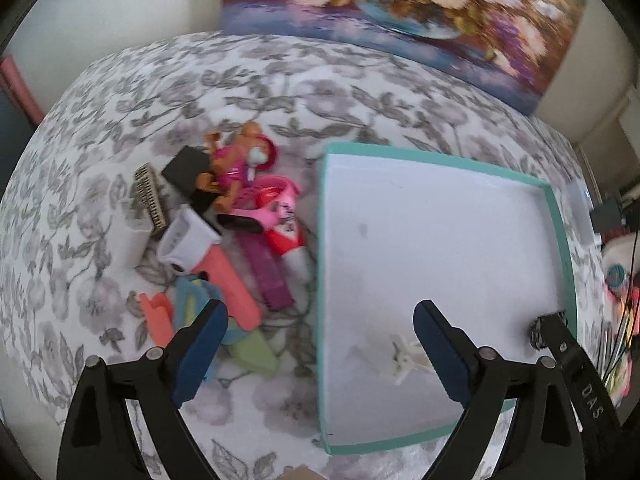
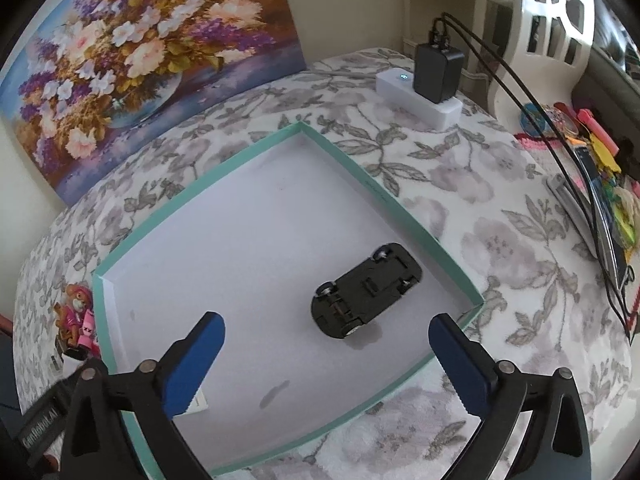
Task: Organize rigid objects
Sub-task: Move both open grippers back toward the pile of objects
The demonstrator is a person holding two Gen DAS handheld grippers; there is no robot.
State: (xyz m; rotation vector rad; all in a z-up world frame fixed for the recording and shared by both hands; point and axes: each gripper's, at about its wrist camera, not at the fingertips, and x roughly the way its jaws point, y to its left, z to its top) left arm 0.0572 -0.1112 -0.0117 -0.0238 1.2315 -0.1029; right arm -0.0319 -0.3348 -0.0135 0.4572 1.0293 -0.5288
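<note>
A shallow white box with a teal rim (image 1: 562,240) lies on the floral cloth. My left gripper (image 1: 320,308) hangs open over its left wall with nothing between the fingers. A small white plastic piece (image 1: 404,360) lies in the box by the right finger. Left of the box is a pile: a pink dog figure (image 1: 236,164), a pink toy (image 1: 276,204), a black block (image 1: 186,172), a purple comb (image 1: 268,276), a coral bar (image 1: 230,284) and a green piece (image 1: 256,354). My right gripper (image 2: 326,318) is open above the box (image 2: 352,168). A black toy car (image 2: 366,290) lies upside down in it, untouched.
A flower painting (image 2: 140,60) leans on the wall behind the table. A white power strip (image 2: 444,110) with a black charger (image 2: 438,70) and cables sits at the back right. Colourful clutter (image 2: 600,160) lines the right edge, beside a white chair (image 2: 540,40).
</note>
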